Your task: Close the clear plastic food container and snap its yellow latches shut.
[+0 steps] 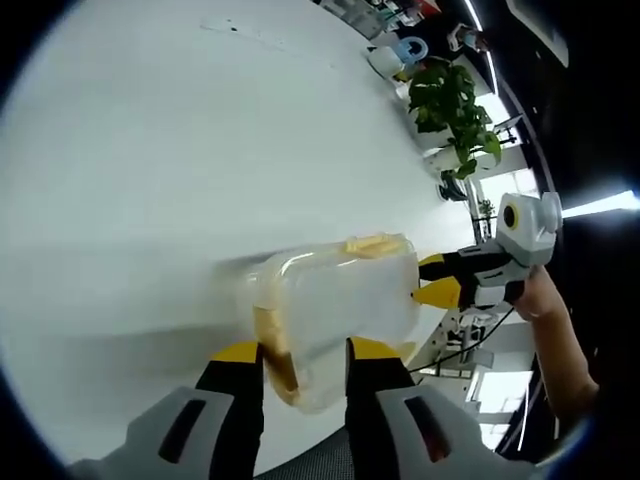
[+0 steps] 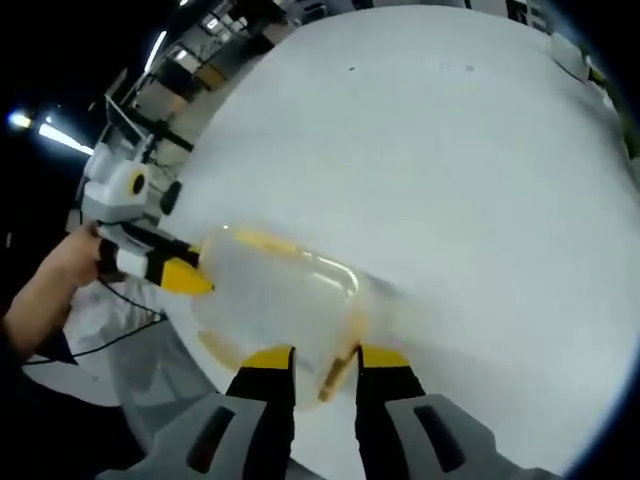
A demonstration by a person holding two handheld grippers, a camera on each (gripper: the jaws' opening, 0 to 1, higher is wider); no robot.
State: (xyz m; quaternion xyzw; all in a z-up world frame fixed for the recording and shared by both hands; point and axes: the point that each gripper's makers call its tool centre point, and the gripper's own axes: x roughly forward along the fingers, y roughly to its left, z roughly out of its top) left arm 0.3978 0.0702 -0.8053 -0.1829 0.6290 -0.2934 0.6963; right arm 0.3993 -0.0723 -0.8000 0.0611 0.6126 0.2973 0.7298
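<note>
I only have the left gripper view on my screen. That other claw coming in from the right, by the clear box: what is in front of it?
Observer: In the right gripper view, the right gripper has its jaws apart, with a yellow latch of the clear container lying in the gap between them.
Visitor: And what does my own claw look like from over there?
Observer: The left gripper comes in from the left of that view, its yellow tip at the container's far end, and a person's hand holds it.
</note>
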